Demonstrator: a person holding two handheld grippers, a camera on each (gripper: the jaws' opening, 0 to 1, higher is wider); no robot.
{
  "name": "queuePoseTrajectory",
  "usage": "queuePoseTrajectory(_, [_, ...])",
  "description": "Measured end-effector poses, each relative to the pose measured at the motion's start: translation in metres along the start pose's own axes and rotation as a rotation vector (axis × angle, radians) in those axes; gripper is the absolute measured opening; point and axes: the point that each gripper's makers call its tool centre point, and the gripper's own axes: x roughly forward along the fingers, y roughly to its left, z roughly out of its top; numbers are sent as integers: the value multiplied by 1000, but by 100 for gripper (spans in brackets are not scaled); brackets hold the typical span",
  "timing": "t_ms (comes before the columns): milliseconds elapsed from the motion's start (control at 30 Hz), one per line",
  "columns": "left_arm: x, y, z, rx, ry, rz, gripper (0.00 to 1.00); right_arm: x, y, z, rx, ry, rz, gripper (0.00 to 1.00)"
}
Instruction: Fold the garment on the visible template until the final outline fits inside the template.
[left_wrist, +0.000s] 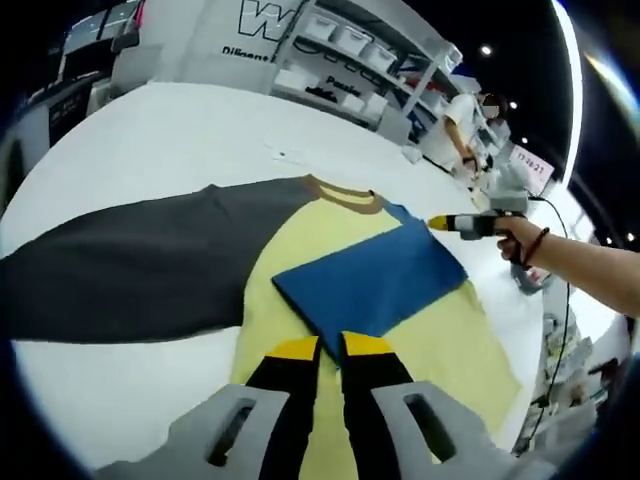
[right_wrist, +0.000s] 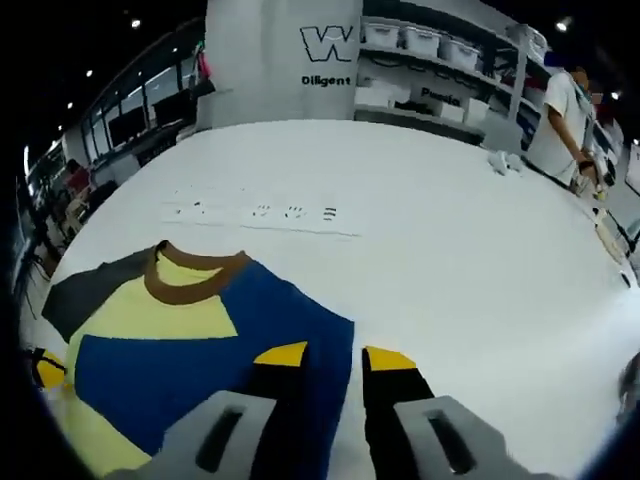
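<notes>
- The garment (left_wrist: 300, 270) lies flat on the white desk (left_wrist: 150, 130), well in from its edges. It is a yellow shirt with a brown collar (left_wrist: 345, 195). One dark grey sleeve (left_wrist: 130, 260) is spread long toward the desk's left side in the left gripper view.
- A blue panel (left_wrist: 375, 280) sits across the yellow body just below the collar. I cannot tell whether it is the template laid on top or a folded-over part of the shirt.
- My reading is that the sleeve is stretched flat so that it can be folded cleanly over the body. It reaches far beyond the blue panel, so the outline is not yet inside it.
- My left hand-held gripper (left_wrist: 332, 347) hovers over the near edge of the blue panel. Its yellow-tipped jaws are a narrow gap apart, and I see no cloth between them.
- My right hand-held gripper (right_wrist: 335, 355) sits at the blue panel's right edge in the right gripper view, beside bare desk. Its jaws are spread a little wider, and nothing is pinched there either.
- In the left gripper view, that right hand-held gripper reaches in near the panel's far corner, held by a hand (left_wrist: 520, 240).
- I judge both are lined up on opposite edges, perhaps to steady or shift the cloth before the sleeve fold.
</notes>
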Motion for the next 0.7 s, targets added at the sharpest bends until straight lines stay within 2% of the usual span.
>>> queuePoseTrajectory(133, [-10,9,10,46,-39,44,39,-13,13,-2,8,-12,21,35])
queuePoseTrajectory(200, [-15,11,10,60,-34,45,52,-20,24,-3,14,-16,53,49])
queuePoseTrajectory(300, [-24,19,13,74,-43,68,69,-27,36,-6,1,-14,90,64])
queuePoseTrajectory(433, [-43,29,19,73,-71,87,76,-46,53,-16,-48,-20,129,78])
queuePoseTrajectory(567, [-61,39,23,106,-97,114,91,-65,66,-27,-65,-10,168,86])
queuePoseTrajectory(700, [-77,61,24,81,-113,160,92,-83,75,-34,-75,-21,200,92])
